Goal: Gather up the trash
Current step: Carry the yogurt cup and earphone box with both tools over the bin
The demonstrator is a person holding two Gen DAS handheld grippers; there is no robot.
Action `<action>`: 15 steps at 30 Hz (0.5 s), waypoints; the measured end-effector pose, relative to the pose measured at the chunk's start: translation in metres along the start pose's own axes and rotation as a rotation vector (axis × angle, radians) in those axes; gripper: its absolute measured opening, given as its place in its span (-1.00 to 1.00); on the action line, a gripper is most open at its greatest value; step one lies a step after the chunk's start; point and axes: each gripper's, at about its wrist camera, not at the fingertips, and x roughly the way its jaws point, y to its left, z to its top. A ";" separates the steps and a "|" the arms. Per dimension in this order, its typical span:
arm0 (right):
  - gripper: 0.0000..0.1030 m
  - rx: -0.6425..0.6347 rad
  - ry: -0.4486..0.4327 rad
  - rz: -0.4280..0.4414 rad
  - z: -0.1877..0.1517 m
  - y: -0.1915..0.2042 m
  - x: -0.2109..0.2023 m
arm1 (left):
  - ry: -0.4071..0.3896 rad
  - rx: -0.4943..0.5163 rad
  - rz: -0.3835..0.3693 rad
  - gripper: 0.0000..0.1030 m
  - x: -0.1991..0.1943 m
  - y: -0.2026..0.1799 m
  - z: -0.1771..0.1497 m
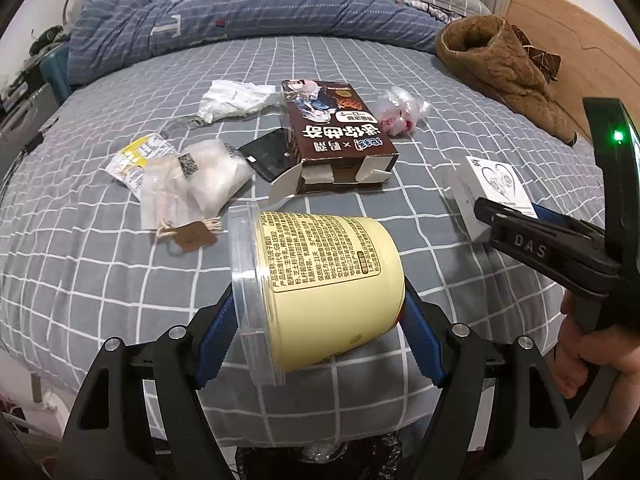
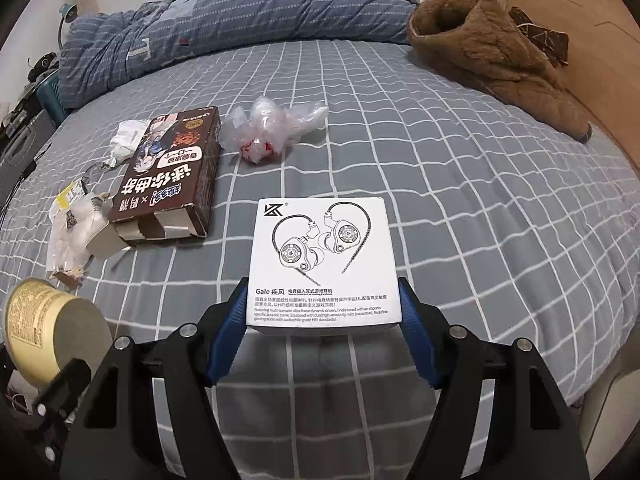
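My left gripper (image 1: 320, 312) is shut on a pale yellow plastic cup (image 1: 320, 280) with a clear rim, held tilted above the bed. My right gripper (image 2: 324, 320) is shut on a white earphone box (image 2: 324, 260), its blue pads pressing both sides. The left wrist view shows that box (image 1: 492, 188) at the right, with the right gripper (image 1: 520, 228) on it. The cup (image 2: 52, 336) appears at the lower left of the right wrist view. On the checked sheet lie a brown biscuit carton (image 1: 336, 136), a crumpled tissue (image 1: 236, 100), a clear bag (image 1: 400, 112), clear wrappers (image 1: 192, 184) and a yellow packet (image 1: 136, 160).
A blue striped quilt (image 1: 240, 12) is bunched along the far side of the bed. A brown fleece jacket (image 1: 500, 64) lies at the far right by the wooden headboard (image 1: 580, 60). A hand (image 1: 592, 360) holds the right gripper's handle. A dark bag (image 1: 320, 456) shows below the left gripper.
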 end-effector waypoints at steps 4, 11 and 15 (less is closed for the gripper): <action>0.31 -0.007 -0.010 -0.007 -0.004 0.003 -0.011 | -0.005 -0.004 -0.002 0.43 -0.009 0.002 -0.002; 0.31 -0.010 -0.024 -0.009 -0.014 0.009 -0.032 | -0.015 -0.012 0.005 0.43 -0.026 0.007 -0.005; 0.31 -0.004 -0.028 -0.007 -0.020 0.011 -0.043 | -0.027 -0.010 0.006 0.43 -0.039 0.009 -0.007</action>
